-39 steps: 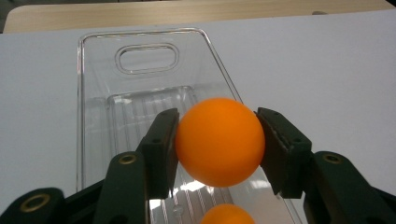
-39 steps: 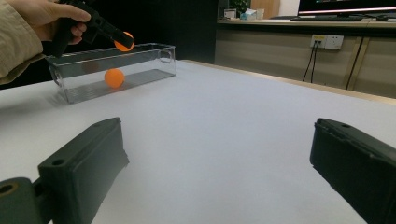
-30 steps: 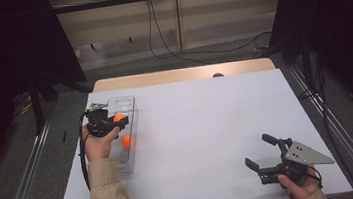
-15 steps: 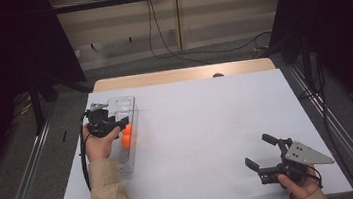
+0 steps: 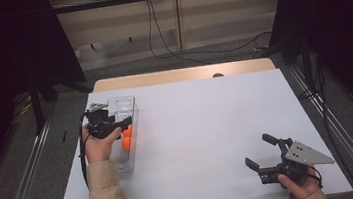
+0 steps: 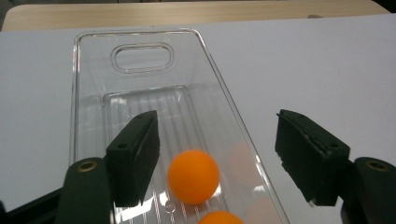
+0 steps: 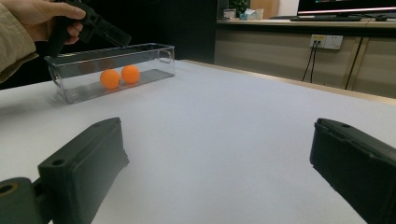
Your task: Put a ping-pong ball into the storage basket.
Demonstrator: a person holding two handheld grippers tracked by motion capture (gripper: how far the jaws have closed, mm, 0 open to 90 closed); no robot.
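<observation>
Two orange balls lie in a clear plastic bin (image 5: 127, 116) at the left side of the white bench (image 5: 207, 126). In the left gripper view the nearer ball (image 6: 220, 218) is cut off by the bottom edge, while the farther ball (image 6: 193, 176) rests whole on the bin's ribbed floor, with a faint reflection on the clear wall beside it. From the high view the balls (image 5: 126, 138) are partly hidden behind the left gripper (image 5: 116, 122), which hangs over the bin. Its fingers (image 6: 135, 154) have just been opening and stand apart, clamped on nothing; the farther ball shows in the gap between them, untouched. The person's left hand (image 5: 100, 143) and tan sleeve (image 5: 104, 198) cover part of the bin's near half. Well apart, at the bench's near right corner, the right gripper (image 5: 264, 155) rests low over bare bench, its fingers (image 7: 84, 163) wide apart and empty. The right hand (image 5: 300, 186) is cut off by the lower edge.
</observation>
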